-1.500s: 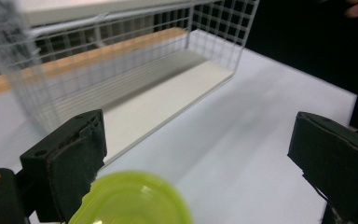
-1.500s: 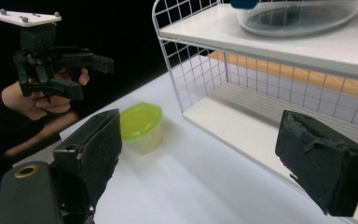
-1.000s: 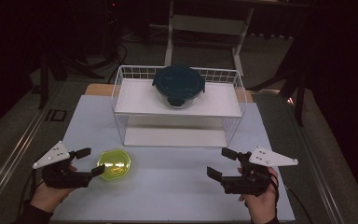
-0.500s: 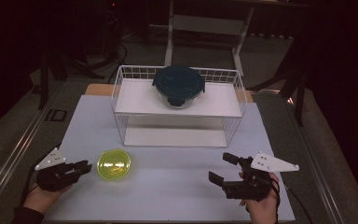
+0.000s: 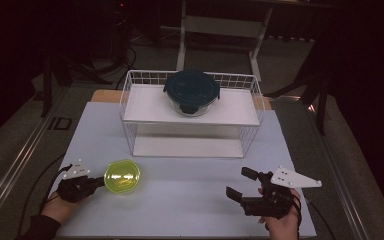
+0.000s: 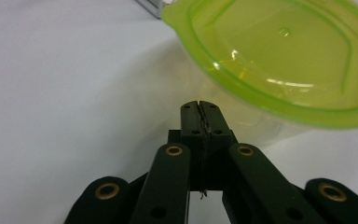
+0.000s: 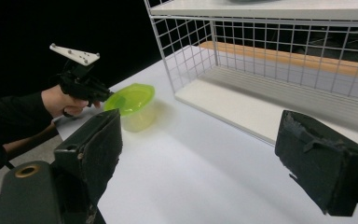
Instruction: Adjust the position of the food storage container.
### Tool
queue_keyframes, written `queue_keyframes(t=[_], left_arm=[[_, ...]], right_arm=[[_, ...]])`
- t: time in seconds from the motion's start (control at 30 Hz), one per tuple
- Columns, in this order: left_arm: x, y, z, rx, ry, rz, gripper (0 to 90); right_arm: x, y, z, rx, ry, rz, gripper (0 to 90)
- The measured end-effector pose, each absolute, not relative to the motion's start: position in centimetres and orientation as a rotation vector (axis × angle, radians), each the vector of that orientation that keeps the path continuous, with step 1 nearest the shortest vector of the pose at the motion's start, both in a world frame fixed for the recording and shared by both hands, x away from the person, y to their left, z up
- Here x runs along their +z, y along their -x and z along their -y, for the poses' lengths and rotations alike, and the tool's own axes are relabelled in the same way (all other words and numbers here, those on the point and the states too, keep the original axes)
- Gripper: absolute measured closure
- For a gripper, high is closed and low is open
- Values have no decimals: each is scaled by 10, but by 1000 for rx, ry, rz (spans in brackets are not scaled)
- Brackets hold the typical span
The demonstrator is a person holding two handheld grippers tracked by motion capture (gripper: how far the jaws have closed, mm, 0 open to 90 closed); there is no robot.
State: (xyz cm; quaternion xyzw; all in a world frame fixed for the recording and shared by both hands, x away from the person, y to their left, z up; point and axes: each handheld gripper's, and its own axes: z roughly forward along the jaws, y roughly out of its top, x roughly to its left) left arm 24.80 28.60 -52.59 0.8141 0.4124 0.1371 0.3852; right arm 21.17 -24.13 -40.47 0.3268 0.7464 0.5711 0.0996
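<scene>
A clear tub with a lime-green lid (image 5: 122, 176) stands on the white table, front left. My left gripper (image 5: 99, 181) lies just to its left, shut with nothing between the jaws. In the left gripper view the closed tips (image 6: 199, 108) sit under the lid's rim (image 6: 279, 51), close to the tub's wall; contact is unclear. My right gripper (image 5: 240, 183) rests open at the front right, far from the tub. The right gripper view has its own jaws wide apart (image 7: 205, 154), with the tub (image 7: 133, 100) and the left gripper (image 7: 103, 95) beyond them.
A white wire shelf rack (image 5: 130, 115) stands at the middle back. A dark teal lidded bowl (image 5: 191, 90) sits on its upper shelf, and the lower shelf (image 7: 242, 109) is bare. The table's edges drop to a dark floor on both sides.
The left gripper's jaws, apart a second ago, have shut beside the tub. The right hand has drawn slightly toward the near edge. The tub has stayed put.
</scene>
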Motion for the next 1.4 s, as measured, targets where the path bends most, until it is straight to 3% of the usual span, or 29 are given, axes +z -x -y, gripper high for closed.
queue_keyframes(t=[1.4], left_arm=[[-527,-265,-205,222,-2130,-880,888]], right_arm=[[-411,-212,249,1708,-1000,-2197,146]])
